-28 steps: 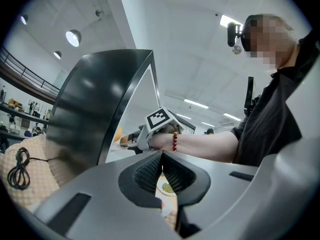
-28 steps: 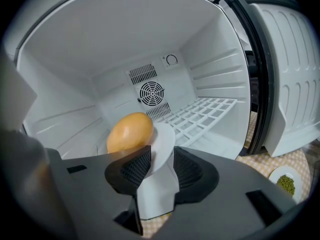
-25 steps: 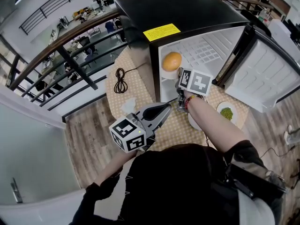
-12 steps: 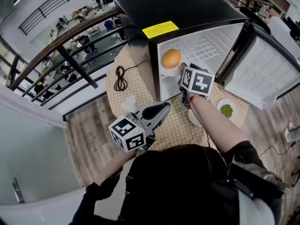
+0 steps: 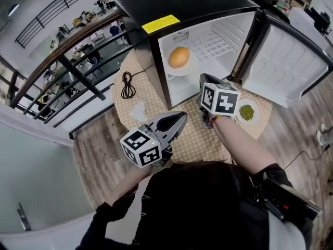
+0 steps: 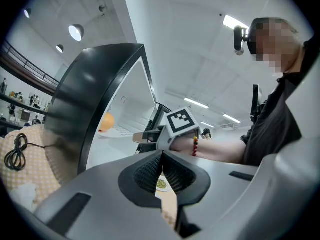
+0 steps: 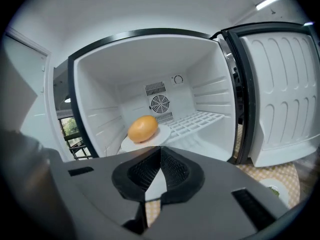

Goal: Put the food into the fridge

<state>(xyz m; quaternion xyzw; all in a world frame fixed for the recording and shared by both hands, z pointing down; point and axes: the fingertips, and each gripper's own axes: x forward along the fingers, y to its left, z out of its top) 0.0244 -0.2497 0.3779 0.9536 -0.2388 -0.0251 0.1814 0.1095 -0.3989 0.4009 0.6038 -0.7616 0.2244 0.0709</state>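
An orange bun (image 5: 179, 57) lies on a white plate (image 5: 179, 71) on the shelf inside the open black fridge (image 5: 171, 4). In the right gripper view the bun (image 7: 143, 128) sits straight ahead on its plate (image 7: 128, 145). My right gripper (image 5: 204, 79) hovers just outside the fridge opening. Its jaws have just been closing and now stand shut with nothing between them (image 7: 160, 150). My left gripper (image 5: 181, 116) stays shut and empty (image 6: 161, 154) near my body, pointing level toward the fridge. A second white plate with green food (image 5: 246, 112) rests on the table right of my right gripper.
The fridge door (image 5: 286, 61) hangs open to the right. The fridge stands on a round table with a patterned cloth (image 5: 192, 134). A coiled black cable (image 5: 126, 85) and a crumpled white tissue (image 5: 138, 111) lie on its left side. A railing runs behind.
My right gripper has drawn back from the bun's plate and out of the fridge. The bun and plate stay on the shelf. The left gripper has shifted only slightly.
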